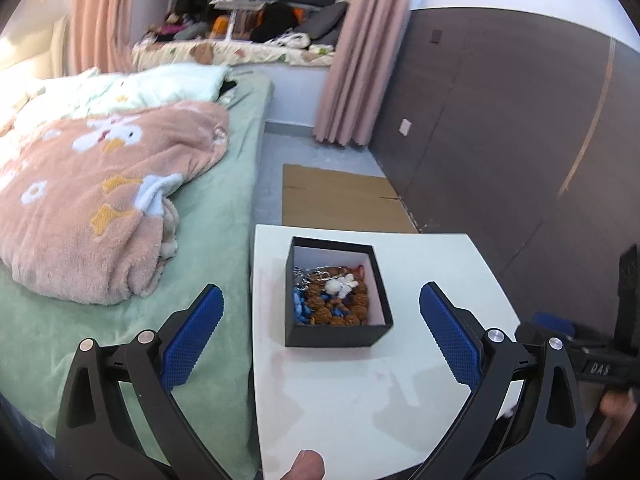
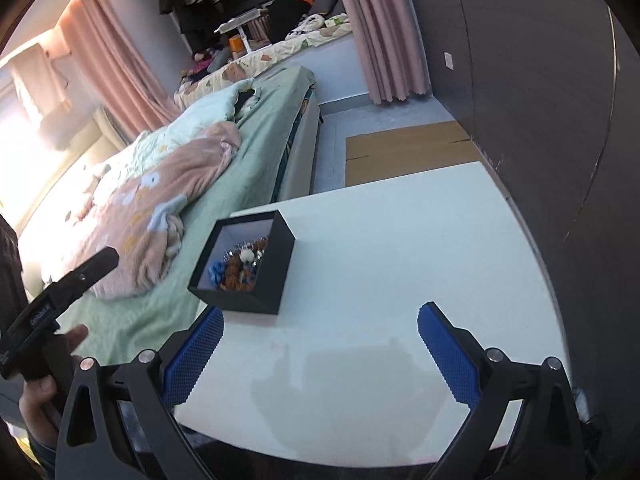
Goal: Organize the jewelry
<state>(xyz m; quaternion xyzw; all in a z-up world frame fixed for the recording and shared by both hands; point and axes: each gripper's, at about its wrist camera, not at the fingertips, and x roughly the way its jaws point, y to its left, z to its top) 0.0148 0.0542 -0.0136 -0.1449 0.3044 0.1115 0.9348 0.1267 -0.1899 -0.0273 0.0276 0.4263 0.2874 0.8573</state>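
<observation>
Green sheeting covers the bed point(image 1: 224, 208), which fills the left of the scene; a pink blanket point(image 1: 100, 208) with white and yellow shapes lies bunched on it. Dark wall panelling point(image 1: 500, 140) runs along the right, with pink curtains point(image 1: 352, 60) at the far end. Flat cardboard point(image 1: 340, 200) lies on the floor just beyond the worktop.

The white worktop point(image 1: 420, 380) stands beside the bed, its left edge along the mattress. A black box point(image 1: 336, 336) with a white lining sits open on it, toward the far left part. The jewelry point(image 1: 332, 296) lies heaped inside the box: brown beads, blue pieces, a white piece and silver chain.

The left tool point(image 1: 320, 324) is held above the near edge of the worktop, fingers wide apart and holding nothing, with the box between them in its view. The right tool point(image 2: 320, 344) is likewise wide apart and holding nothing, with the box to its far left.
</observation>
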